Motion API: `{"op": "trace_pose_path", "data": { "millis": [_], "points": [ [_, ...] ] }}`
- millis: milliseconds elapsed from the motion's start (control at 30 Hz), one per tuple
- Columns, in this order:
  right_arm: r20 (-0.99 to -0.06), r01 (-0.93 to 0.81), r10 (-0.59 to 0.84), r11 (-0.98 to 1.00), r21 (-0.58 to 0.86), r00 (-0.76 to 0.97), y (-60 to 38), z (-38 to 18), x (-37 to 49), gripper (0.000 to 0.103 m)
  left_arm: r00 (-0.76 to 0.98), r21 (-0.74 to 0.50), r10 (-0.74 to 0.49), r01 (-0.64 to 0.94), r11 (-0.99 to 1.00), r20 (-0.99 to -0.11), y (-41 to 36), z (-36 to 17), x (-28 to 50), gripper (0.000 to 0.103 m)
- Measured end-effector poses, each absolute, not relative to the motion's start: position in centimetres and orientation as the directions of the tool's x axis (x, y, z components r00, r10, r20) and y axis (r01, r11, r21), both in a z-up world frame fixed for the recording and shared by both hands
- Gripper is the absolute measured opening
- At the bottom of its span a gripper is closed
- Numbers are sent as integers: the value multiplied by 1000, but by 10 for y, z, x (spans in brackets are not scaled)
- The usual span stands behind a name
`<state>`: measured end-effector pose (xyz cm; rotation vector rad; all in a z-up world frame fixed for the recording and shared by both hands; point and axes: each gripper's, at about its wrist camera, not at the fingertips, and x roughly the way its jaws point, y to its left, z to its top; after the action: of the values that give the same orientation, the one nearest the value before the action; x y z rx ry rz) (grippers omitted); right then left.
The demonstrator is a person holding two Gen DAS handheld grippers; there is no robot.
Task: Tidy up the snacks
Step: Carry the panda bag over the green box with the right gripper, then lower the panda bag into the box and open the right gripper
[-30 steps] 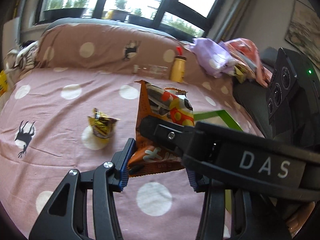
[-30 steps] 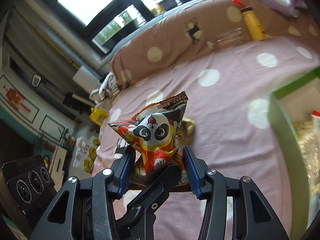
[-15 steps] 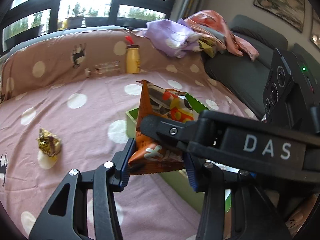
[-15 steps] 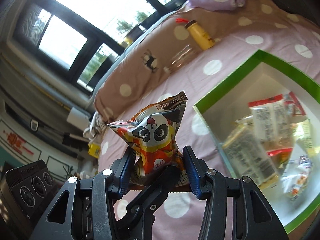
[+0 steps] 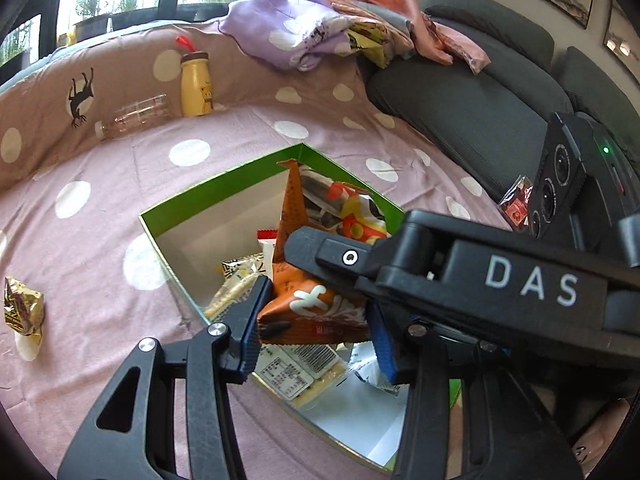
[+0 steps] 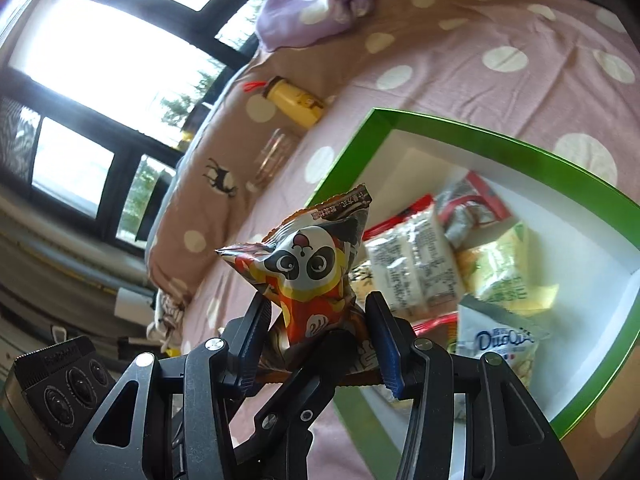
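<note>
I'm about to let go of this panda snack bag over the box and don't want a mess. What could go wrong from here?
1. Both the left claw and the right claw pinch the orange panda-print snack bag; opening unevenly could fling it onto the pink dotted bedsheet.
2. The green-rimmed white box already holds packets, so the bag may perch on them.
3. Squeezing could crush its contents.

Pink bedsheet [image 5: 100, 240] dotted with white spots and black deer figures across the left of the left-wrist frame; box [image 6: 460, 124] green outside, white inside, right of centre in the right-wrist frame. Orange snack bag [image 6: 316, 276] at centre printed with a black-and-white panda face, red and yellow below. Yellow bottle [image 5: 195, 82] with red cap upper left, gold wrapper [image 5: 22, 310] at far left, lilac white-dotted cloth [image 5: 296, 36] at top centre.
</note>
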<state>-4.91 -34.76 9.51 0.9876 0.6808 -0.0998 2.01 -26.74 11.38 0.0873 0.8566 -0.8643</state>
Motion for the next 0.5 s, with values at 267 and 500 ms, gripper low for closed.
{"op": "trace_pose_path", "data": {
  "millis": [267, 500],
  "points": [
    [-600, 444, 184, 514, 734, 778, -362, 84, -58, 52, 283, -325, -661, 696, 640, -695, -273, 107, 23, 47],
    [-618, 492, 113, 503, 711, 778, -370, 87, -66, 54, 322, -317, -664, 686, 655, -675, -256, 119, 16, 73]
  ]
}}
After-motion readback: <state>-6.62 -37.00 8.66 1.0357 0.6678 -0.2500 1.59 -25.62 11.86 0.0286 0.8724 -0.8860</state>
